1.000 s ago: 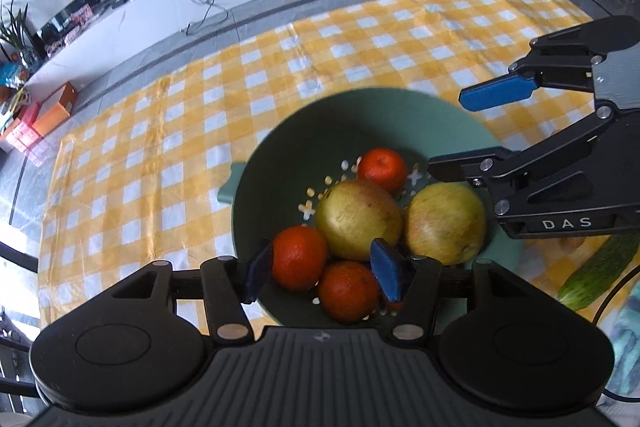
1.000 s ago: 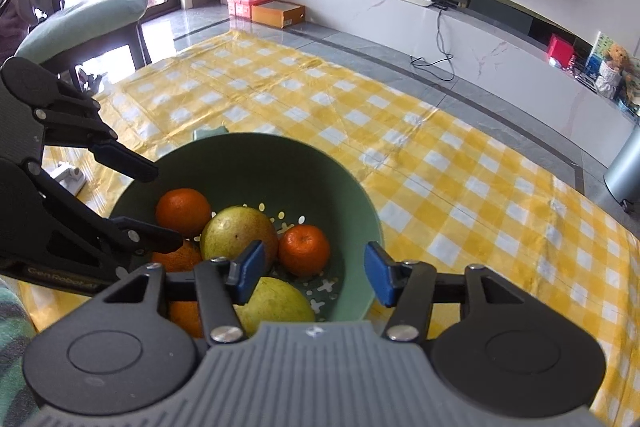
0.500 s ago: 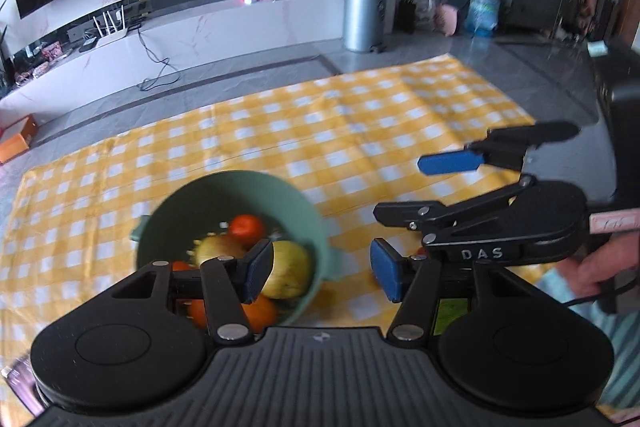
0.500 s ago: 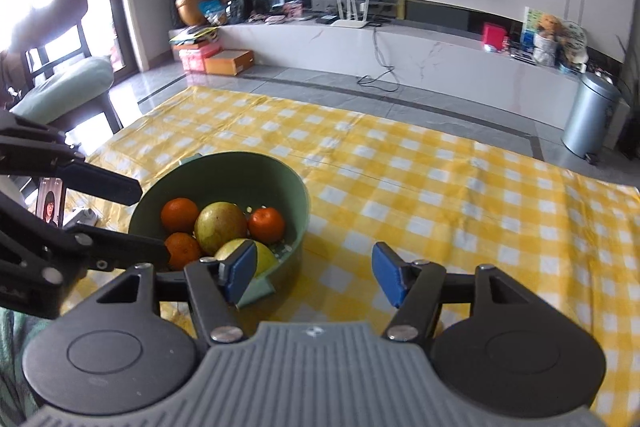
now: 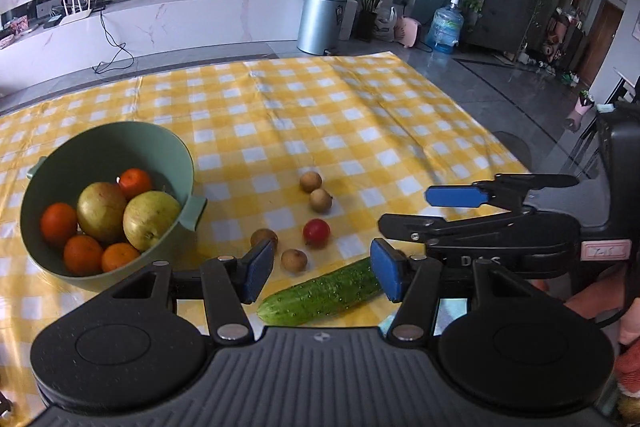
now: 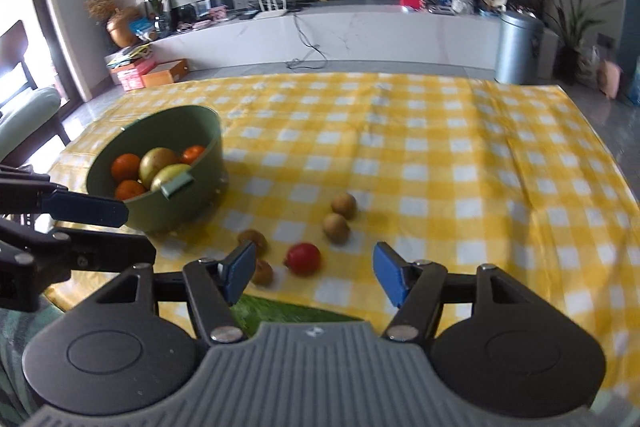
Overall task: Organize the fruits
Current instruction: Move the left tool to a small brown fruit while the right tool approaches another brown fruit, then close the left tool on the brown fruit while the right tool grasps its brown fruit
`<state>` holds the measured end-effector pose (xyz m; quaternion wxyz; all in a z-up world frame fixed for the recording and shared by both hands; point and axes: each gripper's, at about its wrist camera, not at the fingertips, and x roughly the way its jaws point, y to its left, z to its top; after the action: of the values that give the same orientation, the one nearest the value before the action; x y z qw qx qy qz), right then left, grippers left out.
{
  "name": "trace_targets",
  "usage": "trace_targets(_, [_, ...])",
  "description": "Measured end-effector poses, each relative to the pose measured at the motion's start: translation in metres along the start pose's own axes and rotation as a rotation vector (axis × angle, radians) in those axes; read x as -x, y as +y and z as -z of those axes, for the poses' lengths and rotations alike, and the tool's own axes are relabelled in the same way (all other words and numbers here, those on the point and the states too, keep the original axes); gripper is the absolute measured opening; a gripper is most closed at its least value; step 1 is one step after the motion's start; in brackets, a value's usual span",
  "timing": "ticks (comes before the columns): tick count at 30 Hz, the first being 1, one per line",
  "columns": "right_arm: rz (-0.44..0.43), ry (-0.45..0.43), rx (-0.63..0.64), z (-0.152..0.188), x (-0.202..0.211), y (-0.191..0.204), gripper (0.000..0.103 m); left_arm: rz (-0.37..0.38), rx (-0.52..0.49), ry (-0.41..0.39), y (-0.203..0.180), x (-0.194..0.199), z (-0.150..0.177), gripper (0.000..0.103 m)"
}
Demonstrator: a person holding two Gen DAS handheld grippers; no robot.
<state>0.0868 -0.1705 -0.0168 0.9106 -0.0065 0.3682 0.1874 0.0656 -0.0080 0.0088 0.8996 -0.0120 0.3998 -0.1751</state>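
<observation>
Left wrist view, green bowl (image 5: 176, 155) of fruit, cucumber (image 5: 320, 293) nearby

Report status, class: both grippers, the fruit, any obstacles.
Left gripper open, empty. Right gripper open, empty. Green bowl loaded; four brown fruits and red fruit loose on cloth. Cucumber nearest, no obstruction.

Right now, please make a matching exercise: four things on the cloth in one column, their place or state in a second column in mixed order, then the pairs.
1. cucumber
2. green bowl
3. red fruit
4. left hand-held gripper

A. open, holding nothing
B. among small brown fruits
C. holds oranges and pears
D. lying nearest the camera

Pairs: 1-D, 2-C, 3-B, 4-A
</observation>
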Motion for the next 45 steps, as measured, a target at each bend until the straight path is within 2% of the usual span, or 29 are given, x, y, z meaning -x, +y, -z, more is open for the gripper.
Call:
trace_targets(7, [0.009,0.029,-0.061,0.022,-0.014,-0.015,0.059,-0.011,0.021,0.01,0.006,-0.029,0.021,0.065])
trace_targets(12, [-0.003,-0.002,-0.106,0.019,-0.023,-0.021,0.05,-0.037,0.088,0.012,0.014,-0.047,0.022,0.05])
trace_targets(18, [-0.022,-0.036,-0.143,0.012,-0.041,-0.023,0.04,-0.056,0.129,0.033,0.017,-0.074,0.023,0.038])
trace_targets(22, [-0.03,-0.037,-0.12,0.007,-0.056,-0.018,0.037,-0.067,0.148,0.054,0.021,-0.088,0.026,0.035])
trace_targets(24, [-0.028,-0.025,-0.104,0.004,-0.066,-0.015,0.031,-0.068,0.152,0.057,0.022,-0.091,0.027,0.034])
trace_targets(35, [-0.01,0.015,-0.16,-0.008,-0.104,-0.022,0.031,-0.061,0.125,0.052,0.022,-0.098,0.029,0.034])
trace_targets(45, [-0.002,0.04,-0.169,-0.01,-0.118,-0.022,0.029,-0.066,0.113,0.059,0.021,-0.105,0.032,0.032])
